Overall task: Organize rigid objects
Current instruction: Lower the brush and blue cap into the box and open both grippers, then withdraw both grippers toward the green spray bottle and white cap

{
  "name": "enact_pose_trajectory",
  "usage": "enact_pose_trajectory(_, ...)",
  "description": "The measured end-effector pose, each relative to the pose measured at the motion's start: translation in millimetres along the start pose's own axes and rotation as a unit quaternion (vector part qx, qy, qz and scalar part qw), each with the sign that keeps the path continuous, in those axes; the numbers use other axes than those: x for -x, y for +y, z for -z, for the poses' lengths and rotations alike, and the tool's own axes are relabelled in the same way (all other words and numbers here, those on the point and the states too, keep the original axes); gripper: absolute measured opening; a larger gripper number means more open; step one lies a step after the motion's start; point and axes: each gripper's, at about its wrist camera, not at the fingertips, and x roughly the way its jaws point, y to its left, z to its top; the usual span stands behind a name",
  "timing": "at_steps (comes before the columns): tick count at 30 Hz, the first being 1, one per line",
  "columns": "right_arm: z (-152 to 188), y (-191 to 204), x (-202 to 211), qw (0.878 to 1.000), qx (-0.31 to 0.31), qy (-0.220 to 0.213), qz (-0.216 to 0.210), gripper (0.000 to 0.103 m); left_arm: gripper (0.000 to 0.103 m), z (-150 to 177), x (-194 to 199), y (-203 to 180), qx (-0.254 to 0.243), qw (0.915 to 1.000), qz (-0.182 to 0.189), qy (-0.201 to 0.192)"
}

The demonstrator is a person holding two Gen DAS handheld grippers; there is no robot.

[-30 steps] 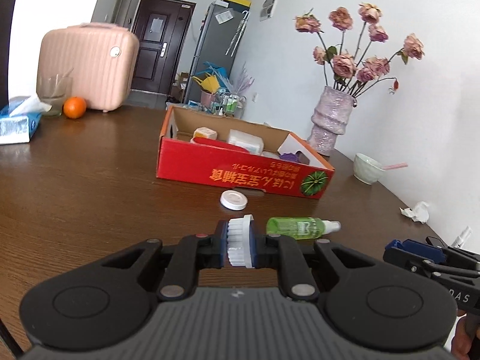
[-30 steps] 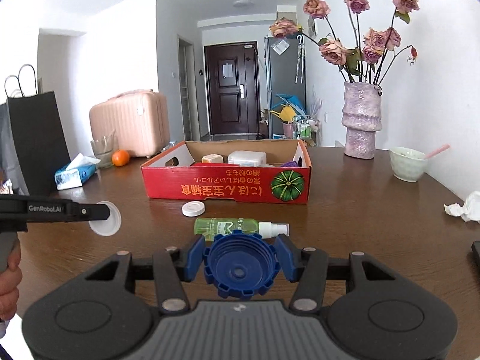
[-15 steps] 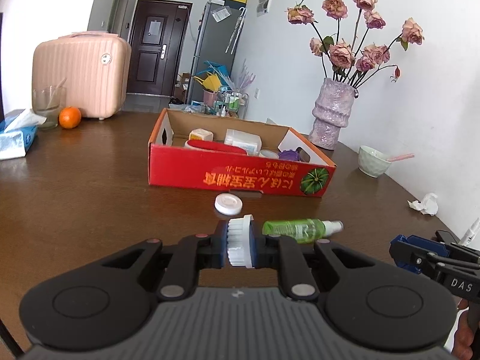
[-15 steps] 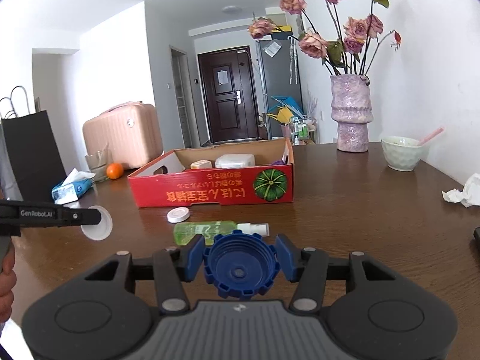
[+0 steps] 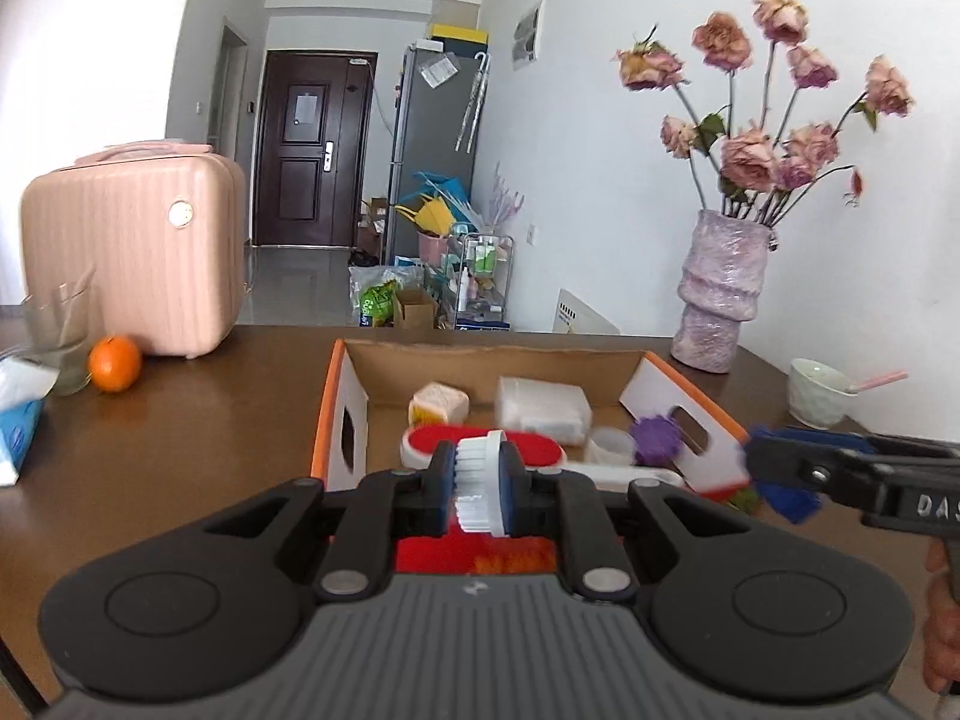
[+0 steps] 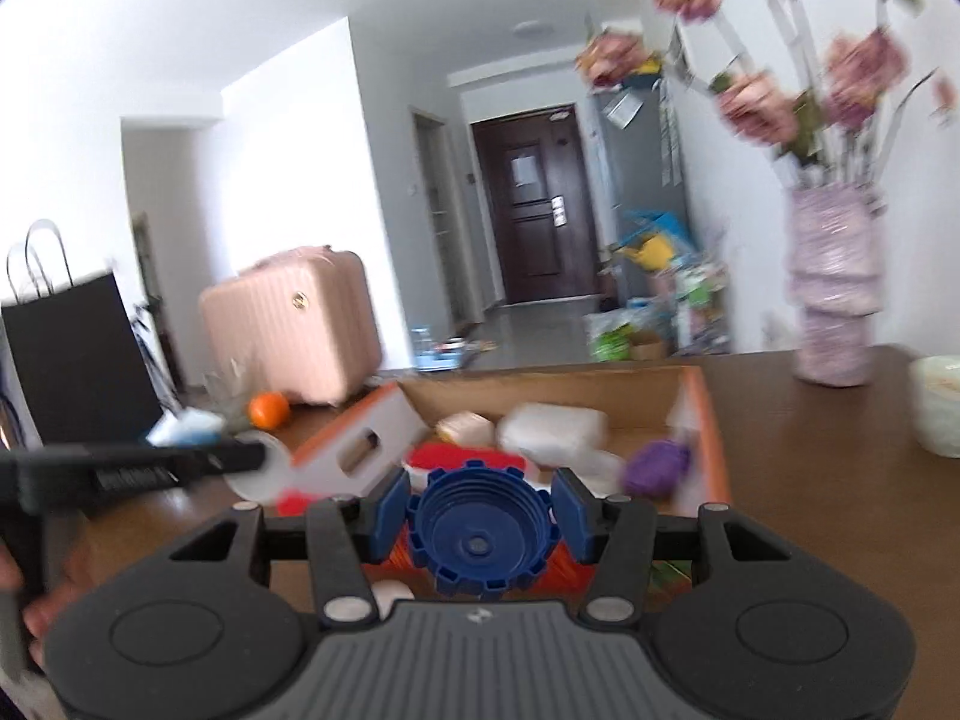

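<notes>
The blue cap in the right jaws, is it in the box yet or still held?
Still held: the blue cap sits clamped between the jaws, at the box's near edge.

A white ribbed cap [image 5: 478, 491] stood on edge, pinched between blue pads above the near wall of the red cardboard box [image 5: 338, 420]. A blue notched bottle cap [image 6: 481, 535], hollow side facing the camera, was likewise gripped above that wall. Inside lay a red-topped container [image 5: 528, 450], a white block [image 5: 543, 409] and a purple object [image 5: 657, 439].
</notes>
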Motion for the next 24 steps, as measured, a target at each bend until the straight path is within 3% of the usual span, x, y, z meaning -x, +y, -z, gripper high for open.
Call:
enact_pose_trajectory(3,-15.2,-4.2,-54.4,0.999,-0.023,0.023,-0.022,0.051,0.015,-10.2,-34.3,8.8,-0.009,0.9998,-0.01,0.015)
enact_pose_trajectory(5,-16.9,-5.2,-84.5,0.998,-0.031,0.044,-0.015,0.051,0.015,-10.5,-53.8,14.5,-0.011,0.9994,-0.019,0.028)
enact_pose_trajectory(9,-5.7,-1.3,-109.1,0.997,-0.031,0.064,-0.015,0.051,0.017,2.4,-70.8,19.8,-0.015,0.9993,-0.015,0.031)
enact_pose_trajectory(11,0.9,0.2,-112.4,0.998,-0.032,0.045,-0.009,0.053,0.028,9.2,-75.7,21.4,-0.009,0.9994,-0.017,0.028)
enact_pose_trajectory(12,5.8,-0.8,-112.7,0.998,-0.039,0.04,-0.007,0.058,0.044,12.3,-75.8,22.1,-0.001,0.9995,-0.021,0.024)
enact_pose_trajectory(13,8.7,-3.6,-115.7,0.998,-0.048,0.045,-0.005,0.073,0.055,15.2,-75.5,22.3,0.003,0.9995,-0.025,0.02)
enact_pose_trajectory(14,10.4,-7.1,-117.9,0.997,-0.058,0.053,-0.005,0.082,0.057,16.7,-74.2,21.8,0.001,0.9994,-0.03,0.017)
enact_pose_trajectory(16,10.4,-15.7,-117.2,0.996,-0.076,0.05,-0.002,0.082,0.07,16.4,-69.5,21.0,-0.01,0.9994,-0.032,0.005)
enact_pose_trajectory(24,5.2,-22.8,-85.9,0.994,-0.099,0.026,0.027,0.086,0.093,17.7,-30.0,20.2,-0.041,0.9972,-0.06,-0.016)
